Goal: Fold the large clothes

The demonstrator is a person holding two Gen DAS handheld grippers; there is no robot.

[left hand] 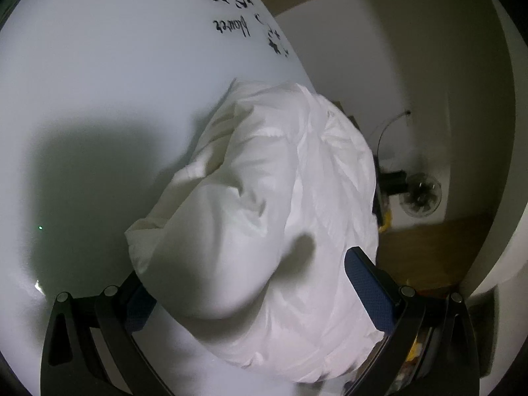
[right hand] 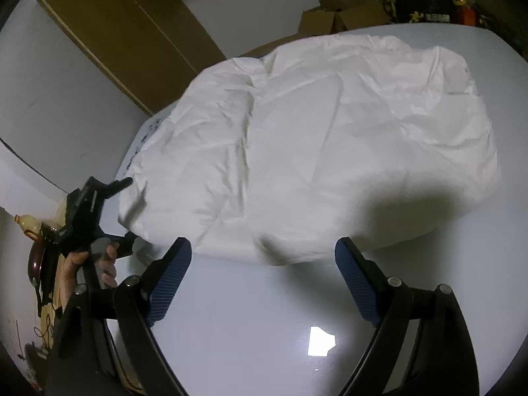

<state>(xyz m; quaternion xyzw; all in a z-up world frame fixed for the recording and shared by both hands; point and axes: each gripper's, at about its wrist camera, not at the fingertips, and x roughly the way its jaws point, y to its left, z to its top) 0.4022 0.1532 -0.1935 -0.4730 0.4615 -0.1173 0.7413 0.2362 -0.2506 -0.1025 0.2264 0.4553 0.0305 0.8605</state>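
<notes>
Item: large white puffy garment of crinkled, padded fabric [right hand: 316, 138], lying on a glossy pale blue-white tabletop [right hand: 250, 316]. In the right wrist view it fills the centre and upper right of the frame as a compact, rounded bundle, its near edge doubled under. Judged condition: folded over at least once and gathered into a thick pad; edges uneven, surface creased, so a further fold or some squaring up appears left.

Right gripper [right hand: 264, 283]: lower centre of its own view, blue-padded fingers spread wide, nothing between them, bare table beneath, just short of the garment's near edge.

Left gripper [left hand: 250, 297]: lower part of the left wrist view, fingers wide apart with the garment's bulk bulging between them; the right pad lies against the cloth, the left is mostly hidden, so a firm grip cannot be confirmed. Seen also at the lower left of the right wrist view, held by a person's hand [right hand: 95, 264] at the bundle's left end.

Surroundings: black floral print on the tabletop [left hand: 231, 10], upper centre; brown cardboard boxes [right hand: 346, 13], upper frame.
</notes>
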